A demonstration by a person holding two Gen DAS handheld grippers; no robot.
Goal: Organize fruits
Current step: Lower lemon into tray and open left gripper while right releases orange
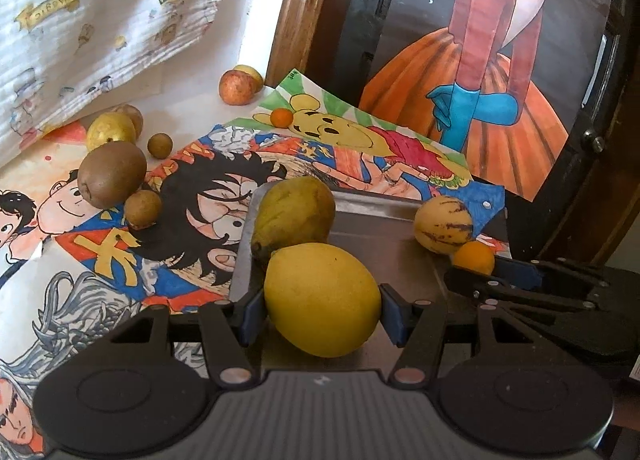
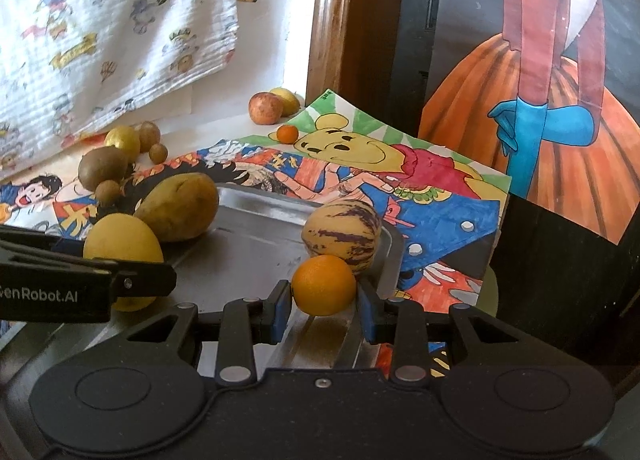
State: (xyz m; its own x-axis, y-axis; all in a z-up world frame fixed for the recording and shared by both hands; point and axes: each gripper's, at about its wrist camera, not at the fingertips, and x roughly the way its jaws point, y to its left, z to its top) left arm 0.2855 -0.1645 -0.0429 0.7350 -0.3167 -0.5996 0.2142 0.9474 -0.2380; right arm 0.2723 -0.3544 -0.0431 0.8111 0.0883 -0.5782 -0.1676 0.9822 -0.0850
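My left gripper (image 1: 320, 310) is shut on a big yellow lemon (image 1: 322, 298) just over the near part of a steel tray (image 1: 384, 236). My right gripper (image 2: 323, 310) is shut on a small orange (image 2: 324, 284) at the tray's (image 2: 240, 252) near right. In the tray lie a greenish-yellow mango (image 1: 294, 213) and a striped yellow melon (image 1: 443, 223). The mango (image 2: 178, 207), melon (image 2: 342, 234) and lemon (image 2: 122, 244) also show in the right wrist view.
Loose fruit lies on cartoon drawings to the left: a kiwi (image 1: 112, 173), brown round fruits (image 1: 142, 208), a yellow fruit (image 1: 110, 131), a peach (image 1: 238, 86), a tiny orange (image 1: 282, 117). A printed cloth (image 1: 100, 19) hangs behind. A dark framed painting (image 1: 500, 71) stands at the right.
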